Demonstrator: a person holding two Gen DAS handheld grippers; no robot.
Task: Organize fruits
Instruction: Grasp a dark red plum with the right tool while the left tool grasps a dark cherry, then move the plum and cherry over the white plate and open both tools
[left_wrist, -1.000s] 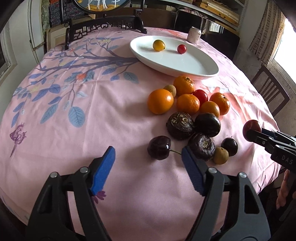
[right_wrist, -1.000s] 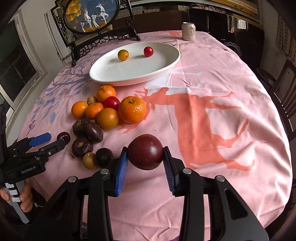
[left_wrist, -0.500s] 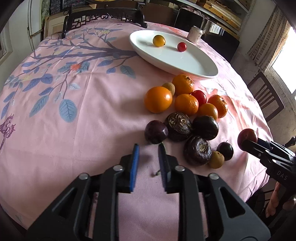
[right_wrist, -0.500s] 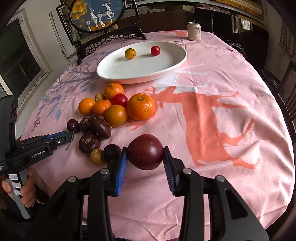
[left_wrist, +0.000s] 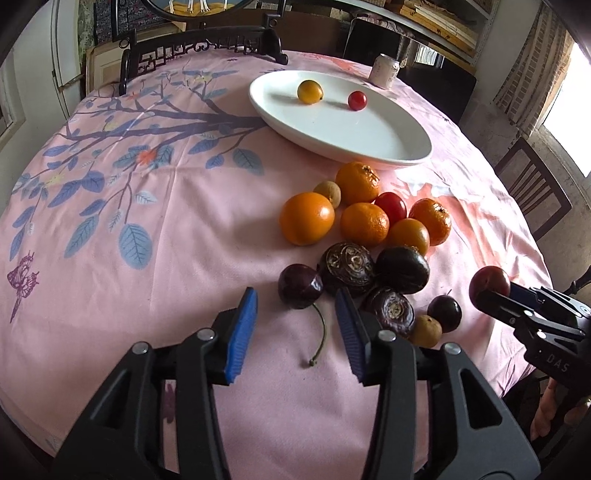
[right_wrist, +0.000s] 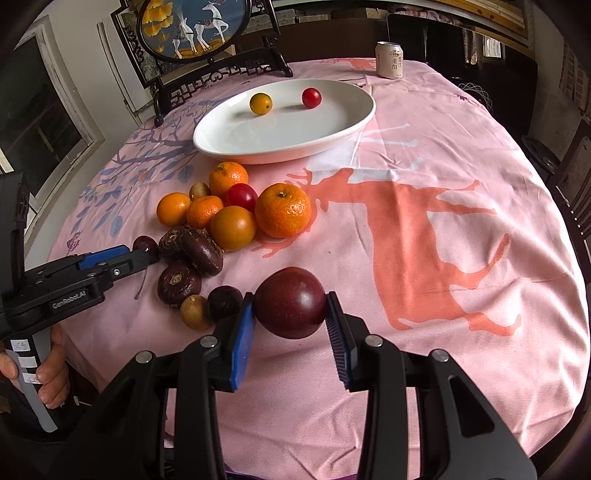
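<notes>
Working from my left to right. My left gripper (left_wrist: 295, 328) has its fingers released and spread, holding nothing. Half a second ago the same fingers stood nearly together, just short of the cherry (left_wrist: 300, 286); a second ago they were wide apart. So they have closed and reopened without taking the fruit. The cherry lies on the tablecloth (left_wrist: 147, 295) just ahead of the blue pads, touching the dark wrinkled fruit (left_wrist: 349, 264) beside it, with its stem (left_wrist: 320, 341) trailing back between the fingers. A second ago the cherry lay apart from that fruit, with its stem pointing sideways; it has been nudged against the pile. I judge this a missed or abandoned grasp, and the cherry is yet to be collected.

In the middle, the oranges and dark fruits remain heaped on the cloth near the white plate (right_wrist: 354, 122). The plate holds only a small yellow fruit (right_wrist: 260, 103) and a small red one (right_wrist: 311, 97), as in both earlier views. Most of the sorting is therefore outstanding.

On the right, my right gripper (right_wrist: 290, 332) is clenched on a dark red plum (right_wrist: 290, 302), carried above the cloth, well short of the plate. That grasp is unchanged across all three moments.
</notes>
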